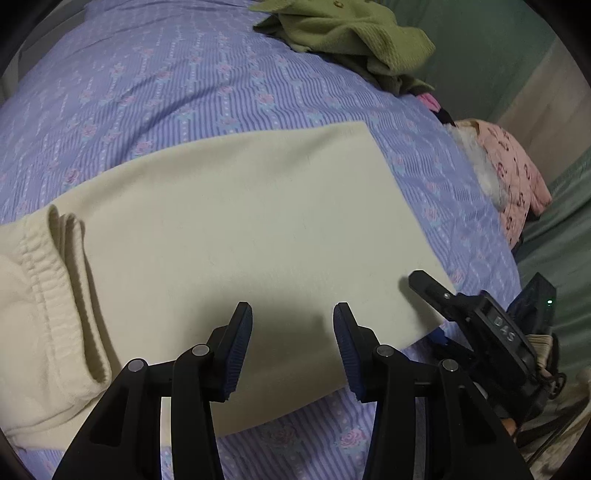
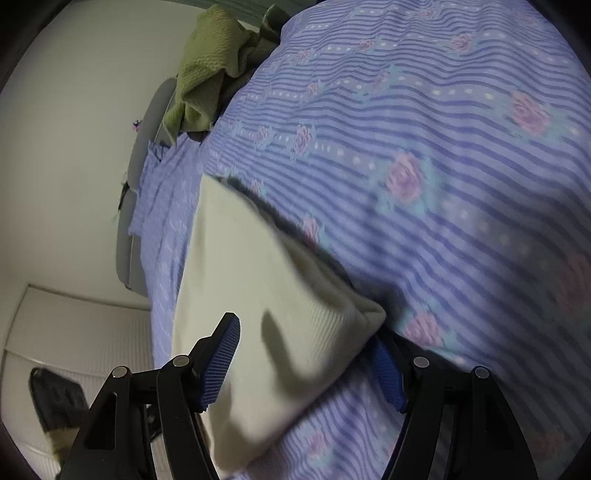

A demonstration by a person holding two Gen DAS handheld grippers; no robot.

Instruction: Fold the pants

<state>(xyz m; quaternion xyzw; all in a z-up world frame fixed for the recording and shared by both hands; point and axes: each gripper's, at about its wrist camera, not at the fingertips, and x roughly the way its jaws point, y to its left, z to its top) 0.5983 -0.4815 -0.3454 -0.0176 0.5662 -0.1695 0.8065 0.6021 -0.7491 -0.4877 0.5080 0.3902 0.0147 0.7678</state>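
Observation:
Cream pants (image 1: 236, 221) lie flat on the bed, waistband (image 1: 40, 280) bunched at the left, leg end at the right. My left gripper (image 1: 293, 325) is open just above the near edge of the pants, holding nothing. My right gripper (image 1: 424, 291) shows at the right in the left wrist view, at the leg end's near corner. In the right wrist view the right gripper (image 2: 306, 354) is open with the cream leg end (image 2: 258, 314) lying between its fingers; one blue pad (image 2: 388, 373) sits under the fabric corner.
A purple striped floral bedsheet (image 1: 177, 85) covers the bed. A green garment (image 1: 347, 33) lies at the far edge. A pink patterned garment (image 1: 513, 177) sits at the right edge. White wall and floor lie off the bed's side (image 2: 66, 166).

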